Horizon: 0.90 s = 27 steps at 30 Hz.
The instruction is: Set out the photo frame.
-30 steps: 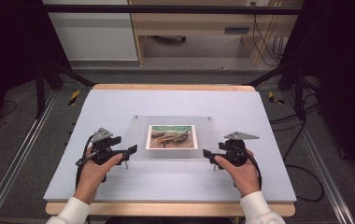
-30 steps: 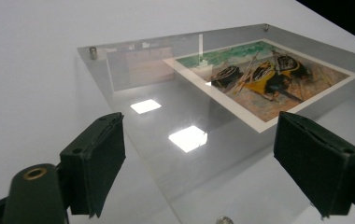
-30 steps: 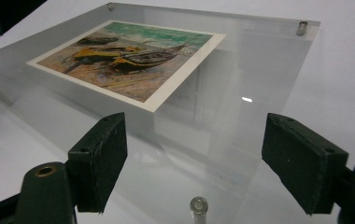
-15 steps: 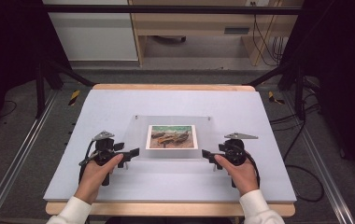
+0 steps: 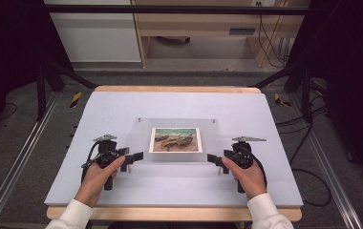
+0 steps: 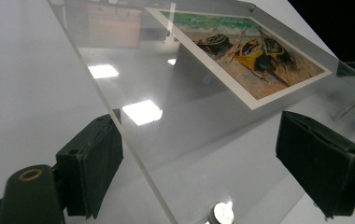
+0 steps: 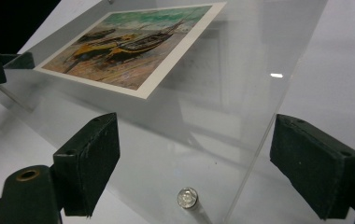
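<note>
The clear, glossy acrylic frame panel (image 6: 175,135) is smooth enough to mirror ceiling lights as bright patches. Held in it is a matt paper print of beached boats with a white border (image 7: 133,46), its painted surface looking grainy. A small round polished metal standoff cap (image 7: 187,197) shines at 6 o'clock in the right gripper view (a similar one (image 6: 222,213) glints in the left gripper view). The black jaw pads of the left gripper (image 6: 217,163) and the right gripper (image 7: 210,163) look like dull, slightly rough rubber or foam. The pale lilac-white matt tabletop sheet (image 5: 122,107) lies on a light wooden board (image 5: 175,89), visible at 12 o'clock.
</note>
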Motion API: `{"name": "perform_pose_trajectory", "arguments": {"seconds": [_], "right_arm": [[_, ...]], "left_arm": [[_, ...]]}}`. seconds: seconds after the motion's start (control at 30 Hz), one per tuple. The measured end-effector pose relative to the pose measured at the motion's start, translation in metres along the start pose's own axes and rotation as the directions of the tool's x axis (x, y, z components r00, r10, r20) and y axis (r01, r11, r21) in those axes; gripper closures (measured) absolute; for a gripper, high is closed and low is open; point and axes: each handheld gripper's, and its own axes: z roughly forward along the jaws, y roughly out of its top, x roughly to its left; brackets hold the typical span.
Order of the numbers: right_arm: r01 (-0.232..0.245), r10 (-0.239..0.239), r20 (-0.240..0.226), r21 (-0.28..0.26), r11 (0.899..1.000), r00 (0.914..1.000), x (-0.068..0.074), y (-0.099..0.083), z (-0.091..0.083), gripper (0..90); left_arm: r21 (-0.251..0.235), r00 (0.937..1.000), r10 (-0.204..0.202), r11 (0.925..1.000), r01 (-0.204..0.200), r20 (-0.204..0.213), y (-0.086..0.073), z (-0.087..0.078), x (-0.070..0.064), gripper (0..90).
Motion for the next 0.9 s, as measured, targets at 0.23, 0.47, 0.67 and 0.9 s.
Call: {"name": "perform_pose_trajectory", "arguments": {"seconds": [0.23, 0.47, 0.67, 0.9], "right_arm": [[-0.028, 0.029, -0.047, 0.009, 1.000, 0.9985, -0.0017, -0.0015, 0.0023, 16.9], [-0.032, 0.032, -0.046, 0.009, 0.999, 0.9984, -0.0014, -0.0013, 0.0036, 17.8], [-0.031, 0.031, -0.038, 0.001, 1.000, 0.9988, -0.0004, -0.0016, 0.0032, 18.7], [-0.019, 0.018, -0.026, -0.020, 1.000, 0.9995, -0.0023, 0.0004, 0.0035, 21.0]], "left_arm": [[0.003, 0.9999, 0.001, 1.0000, -0.001, 0.011, 0.0006, 0.0012, 0.0015, 14.2], [0.014, 0.9999, 0.011, 0.9998, -0.011, 0.012, 0.0024, 0.0015, 0.0020, 13.8], [0.029, 0.9999, 0.007, 0.9996, -0.006, -0.011, 0.0051, 0.0014, -0.0003, 14.8], [0.023, 0.9992, 0.019, 0.9996, -0.018, -0.035, 0.0081, 0.0012, -0.0037, 16.6]]}}
